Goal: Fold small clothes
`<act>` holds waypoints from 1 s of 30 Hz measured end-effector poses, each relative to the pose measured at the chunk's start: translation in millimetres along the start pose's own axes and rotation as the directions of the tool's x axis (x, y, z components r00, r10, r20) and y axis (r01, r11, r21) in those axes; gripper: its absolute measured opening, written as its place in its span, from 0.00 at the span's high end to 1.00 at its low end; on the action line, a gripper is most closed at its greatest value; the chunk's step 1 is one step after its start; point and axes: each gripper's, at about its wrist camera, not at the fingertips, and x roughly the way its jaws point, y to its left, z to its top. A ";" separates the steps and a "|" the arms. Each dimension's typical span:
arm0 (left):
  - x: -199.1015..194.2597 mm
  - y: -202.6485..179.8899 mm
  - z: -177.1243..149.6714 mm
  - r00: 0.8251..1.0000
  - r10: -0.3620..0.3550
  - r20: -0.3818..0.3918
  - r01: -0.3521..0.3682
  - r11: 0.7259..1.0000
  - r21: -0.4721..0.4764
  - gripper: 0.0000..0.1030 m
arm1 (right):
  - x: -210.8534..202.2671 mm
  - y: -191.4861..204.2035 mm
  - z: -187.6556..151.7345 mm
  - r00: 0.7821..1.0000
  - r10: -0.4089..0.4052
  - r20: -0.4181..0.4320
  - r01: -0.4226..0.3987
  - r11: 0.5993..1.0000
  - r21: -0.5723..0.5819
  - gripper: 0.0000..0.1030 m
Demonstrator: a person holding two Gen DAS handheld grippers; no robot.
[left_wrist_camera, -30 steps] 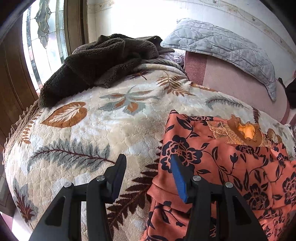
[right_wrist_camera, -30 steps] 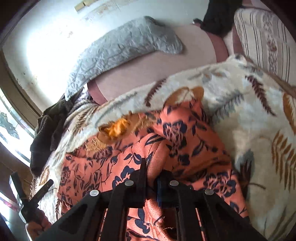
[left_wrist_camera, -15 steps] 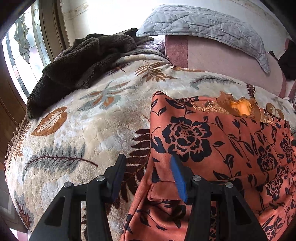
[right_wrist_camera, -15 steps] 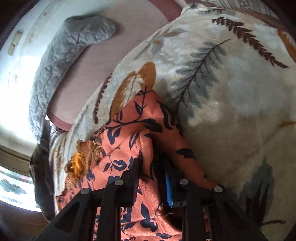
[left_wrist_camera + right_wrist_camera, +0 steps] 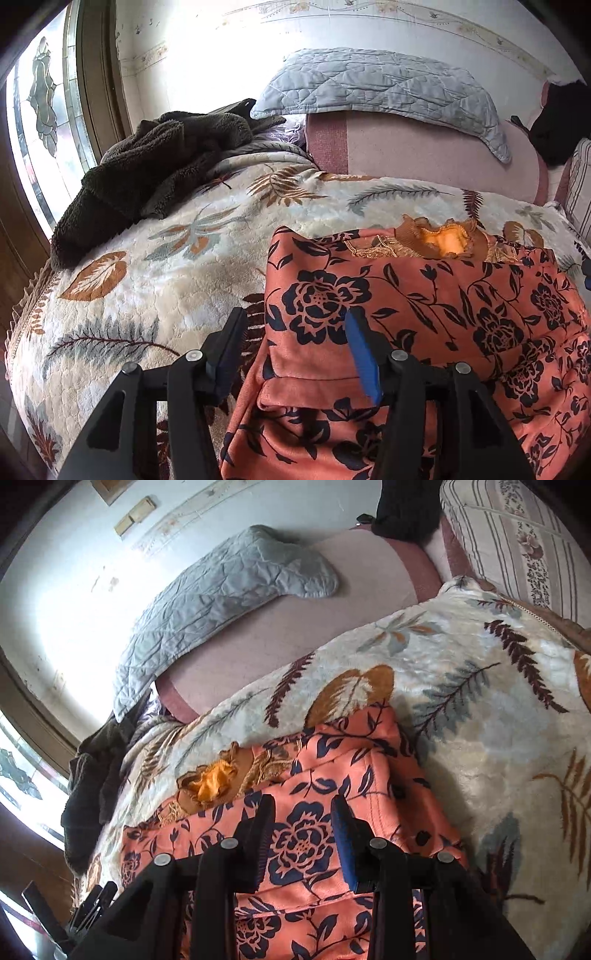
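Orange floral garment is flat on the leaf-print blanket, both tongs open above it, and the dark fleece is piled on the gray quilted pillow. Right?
Not quite: the dark fleece is piled on the leaf-print blanket by the window, beside the gray quilted pillow, as the left wrist view shows. The orange floral garment and open left tongs and right tongs stand.

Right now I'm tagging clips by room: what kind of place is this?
Most likely a bedroom: an orange floral garment lies on a bed covered by a cream leaf-patterned plush blanket, with a grey quilted pillow by the wall and a leaded-glass window alongside.
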 end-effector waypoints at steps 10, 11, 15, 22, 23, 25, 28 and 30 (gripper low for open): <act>35.6 -11.5 -16.6 0.989 -0.006 -0.150 0.009 1.000 0.020 0.32 | 15.3 -19.9 -29.7 0.989 -0.030 -0.142 0.032 0.999 0.013 0.68; 30.2 -11.2 -15.2 0.991 -0.011 -0.130 0.014 1.000 0.018 0.32 | 5.8 -18.2 -28.0 0.993 -0.020 -0.119 0.020 1.000 0.004 0.68; 3.8 -8.4 -8.4 0.997 -0.061 -0.043 0.060 0.998 -0.019 0.32 | -22.9 -8.8 -22.8 0.999 0.003 -0.053 -0.005 0.999 -0.041 0.68; 2.6 -18.7 -1.8 0.997 -0.075 -0.016 0.075 0.997 -0.010 0.32 | -18.9 2.6 -11.9 0.999 0.019 -0.043 -0.021 0.999 -0.043 0.68; 9.0 -21.5 -3.4 0.997 -0.061 -0.039 0.061 0.998 0.003 0.32 | -13.2 2.5 -11.4 0.998 0.014 -0.054 -0.016 0.999 -0.043 0.68; 25.5 -25.4 -8.2 0.992 -0.052 -0.113 0.055 0.998 0.020 0.31 | 1.9 0.9 -12.6 0.996 0.001 -0.089 -0.004 0.999 -0.035 0.68; 47.4 -30.0 -18.8 0.974 -0.062 -0.218 0.071 0.997 0.032 0.30 | 33.0 -9.5 -19.3 0.985 -0.013 -0.173 0.015 1.000 0.010 0.68; 44.9 -33.7 -17.8 0.979 -0.048 -0.199 0.059 0.997 0.049 0.28 | 54.7 -19.4 -27.9 0.966 -0.032 -0.258 0.044 0.998 0.039 0.67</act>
